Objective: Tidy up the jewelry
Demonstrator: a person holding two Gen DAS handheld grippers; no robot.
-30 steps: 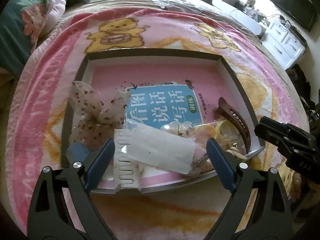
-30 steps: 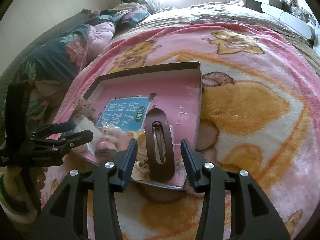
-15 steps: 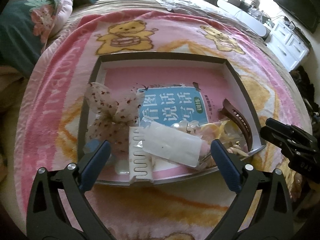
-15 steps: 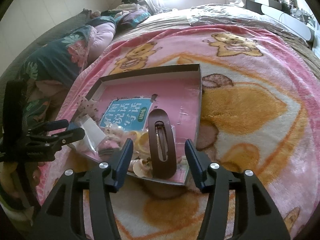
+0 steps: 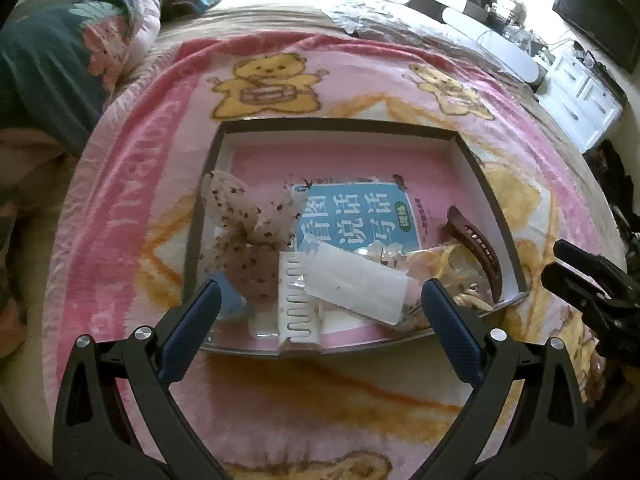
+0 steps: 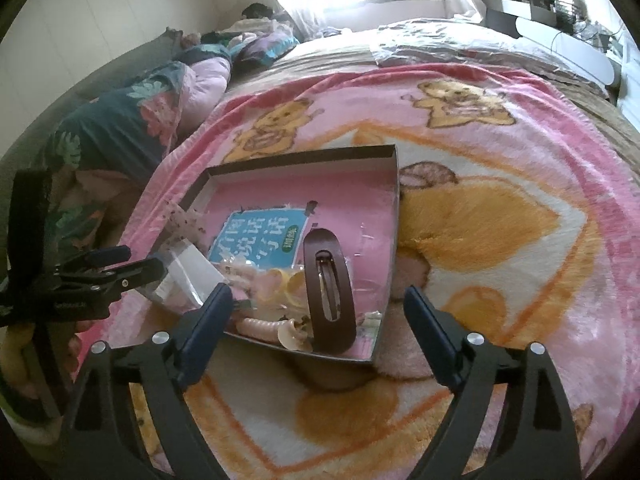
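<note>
Both tongs, left (image 5: 320, 304) and right (image 6: 318, 306), stand released; the right have just been opening, above the clip (image 6: 330, 292) lying in the tray (image 6: 304, 158), near right corner.

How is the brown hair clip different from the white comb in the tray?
The brown oval hair clip is dark, smooth-edged and lies near the tray's right wall; the white plastic comb is pale, toothed and sits near the front middle, partly under a clear packet. Both lie inside the shallow pink tray.
</note>
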